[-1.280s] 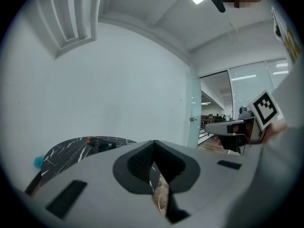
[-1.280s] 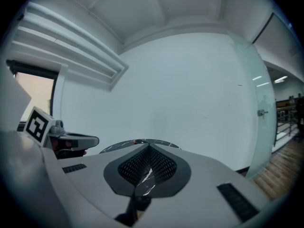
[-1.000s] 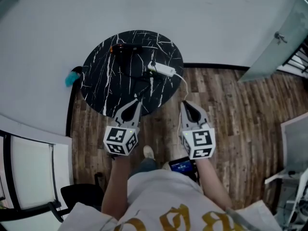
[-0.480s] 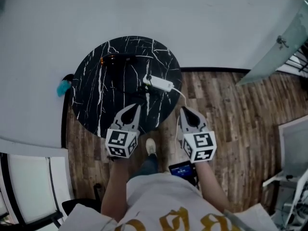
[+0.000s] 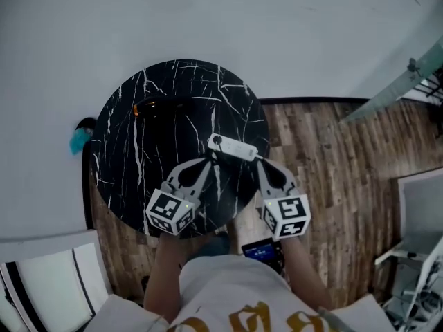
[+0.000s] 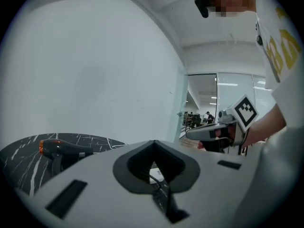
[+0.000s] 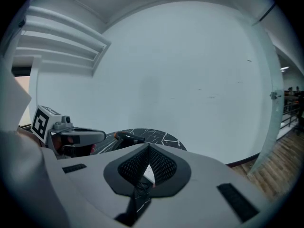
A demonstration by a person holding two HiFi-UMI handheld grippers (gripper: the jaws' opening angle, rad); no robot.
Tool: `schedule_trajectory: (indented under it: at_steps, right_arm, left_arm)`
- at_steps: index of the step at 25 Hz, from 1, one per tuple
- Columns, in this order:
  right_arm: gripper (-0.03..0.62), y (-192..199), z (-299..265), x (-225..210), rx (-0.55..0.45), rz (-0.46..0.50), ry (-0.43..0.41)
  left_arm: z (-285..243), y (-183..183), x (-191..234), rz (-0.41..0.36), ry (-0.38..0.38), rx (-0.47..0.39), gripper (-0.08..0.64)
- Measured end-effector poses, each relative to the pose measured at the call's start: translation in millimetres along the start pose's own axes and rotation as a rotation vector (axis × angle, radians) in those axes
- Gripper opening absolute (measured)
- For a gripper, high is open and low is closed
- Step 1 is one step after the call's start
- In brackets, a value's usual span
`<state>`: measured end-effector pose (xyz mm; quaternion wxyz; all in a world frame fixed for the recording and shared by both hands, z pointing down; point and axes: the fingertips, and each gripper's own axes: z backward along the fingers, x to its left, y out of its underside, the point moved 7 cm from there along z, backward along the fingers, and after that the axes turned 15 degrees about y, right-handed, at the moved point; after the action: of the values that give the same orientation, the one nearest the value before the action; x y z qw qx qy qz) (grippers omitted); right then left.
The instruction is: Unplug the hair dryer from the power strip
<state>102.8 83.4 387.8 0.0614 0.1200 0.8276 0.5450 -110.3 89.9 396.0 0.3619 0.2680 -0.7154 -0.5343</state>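
A black hair dryer [image 5: 158, 106] with an orange-lit end lies at the far left of the round black marble table [image 5: 124, 164]. It also shows in the left gripper view [image 6: 64, 149] and the right gripper view [image 7: 127, 137]. A white power strip [image 5: 234, 147] lies at the table's near right, with a dark plug [image 5: 217, 142] at its left end. My left gripper [image 5: 208, 163] [image 6: 153, 142] is shut and empty, its tip just short of the strip's left end. My right gripper [image 5: 259, 163] [image 7: 148, 146] is shut and empty beside the strip's right end.
A white wall runs behind the table. Wood plank floor [image 5: 325, 178] lies to the right. A teal object [image 5: 79, 140] sits on the floor by the wall at the left. White furniture [image 5: 419, 213] stands at the right edge, a glass panel [image 5: 401, 88] above it.
Both grippers have moved forward from the table's near edge to over the table, up to the power strip. Both stayed shut. The head view has shifted closer to the table.
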Motion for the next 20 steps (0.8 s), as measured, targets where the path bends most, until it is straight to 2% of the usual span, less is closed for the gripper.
schedule_trajectory:
  at_steps: [8,13,20]
  right_arm:
    - [-0.003,0.7,-43.3,6.2,0.062,-0.003,0.028]
    - [-0.003,0.9,-46.5,5.4,0.074,0.008,0.041]
    - [-0.003,2.6,-46.1,6.8,0.065,0.01,0.031]
  left_arm:
    - [-15.2,10.7,53.8,0.072,0.023,0.005,0.002]
    - [-24.7,10.9,63.6,0.117,0.056,-0.043,0.002]
    - [-31.7,12.0,63.0,0.126,0.08,-0.023,0.002]
